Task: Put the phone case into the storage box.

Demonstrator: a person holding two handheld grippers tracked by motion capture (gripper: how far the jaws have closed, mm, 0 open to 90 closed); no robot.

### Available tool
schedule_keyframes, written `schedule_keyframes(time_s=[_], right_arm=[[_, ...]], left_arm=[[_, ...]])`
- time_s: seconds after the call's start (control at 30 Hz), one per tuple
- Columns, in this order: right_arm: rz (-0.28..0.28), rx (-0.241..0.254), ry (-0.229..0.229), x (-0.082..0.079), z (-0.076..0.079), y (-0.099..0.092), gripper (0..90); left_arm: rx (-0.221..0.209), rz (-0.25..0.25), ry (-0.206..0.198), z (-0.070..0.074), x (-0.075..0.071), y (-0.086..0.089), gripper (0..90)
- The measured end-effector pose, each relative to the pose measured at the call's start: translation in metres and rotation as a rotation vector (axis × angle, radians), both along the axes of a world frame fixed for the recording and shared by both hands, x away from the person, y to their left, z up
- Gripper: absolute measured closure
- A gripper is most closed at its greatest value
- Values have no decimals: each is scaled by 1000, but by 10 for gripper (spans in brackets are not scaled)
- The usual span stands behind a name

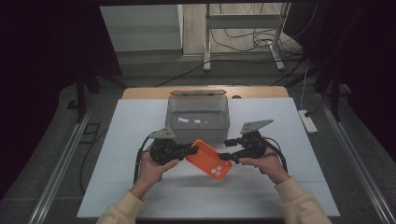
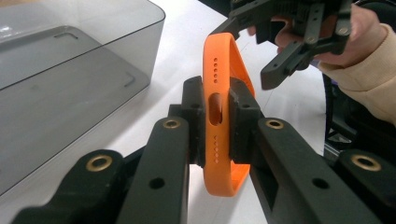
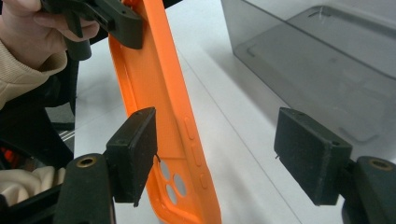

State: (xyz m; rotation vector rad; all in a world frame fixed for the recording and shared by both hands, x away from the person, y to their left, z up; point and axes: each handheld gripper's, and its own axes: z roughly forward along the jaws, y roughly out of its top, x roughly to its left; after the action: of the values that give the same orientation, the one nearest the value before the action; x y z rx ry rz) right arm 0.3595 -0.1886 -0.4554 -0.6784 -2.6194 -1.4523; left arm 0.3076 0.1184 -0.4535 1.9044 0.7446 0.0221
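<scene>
At centre frame, above the white desk [image 1: 261, 196], an orange phone case [image 1: 208, 159] hung tilted: light, rubbery and flexible, best pinched across its rim. The left gripper [image 2: 217, 122] clamped one end; the right gripper [image 3: 215, 156] stood wide open, one pad beside the case.

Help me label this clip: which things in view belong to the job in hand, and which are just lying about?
In the job:
- orange phone case, clamped in the left gripper
- right gripper, fingers open around the case's camera end
- grey bin, just behind the case

Lying about:
- power strip off the table's right edge
- cables on the floor
</scene>
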Motion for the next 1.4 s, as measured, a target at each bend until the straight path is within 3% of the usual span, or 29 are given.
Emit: schedule_keyframes(time_s=[0.23, 0.47, 0.6, 0.93, 1.4], right_arm=[[51, -2, 40, -1, -9, 8, 386], [125, -2, 58, -5, -12, 15, 596], [136, -2, 59, -6, -11, 15, 670], [132, 9, 46, -5, -10, 12, 764], [138, -2, 1, -7, -4, 11, 802]], left_arm=[[-3, -15, -13, 2, -3, -3, 802], [-3, -17, -17, 1, -2, -3, 802], [-4, -19, -18, 1, -2, -3, 802], [-5, -26, -9, -1, -1, -3, 799], [9, -26, 32, -11, 7, -1, 741]])
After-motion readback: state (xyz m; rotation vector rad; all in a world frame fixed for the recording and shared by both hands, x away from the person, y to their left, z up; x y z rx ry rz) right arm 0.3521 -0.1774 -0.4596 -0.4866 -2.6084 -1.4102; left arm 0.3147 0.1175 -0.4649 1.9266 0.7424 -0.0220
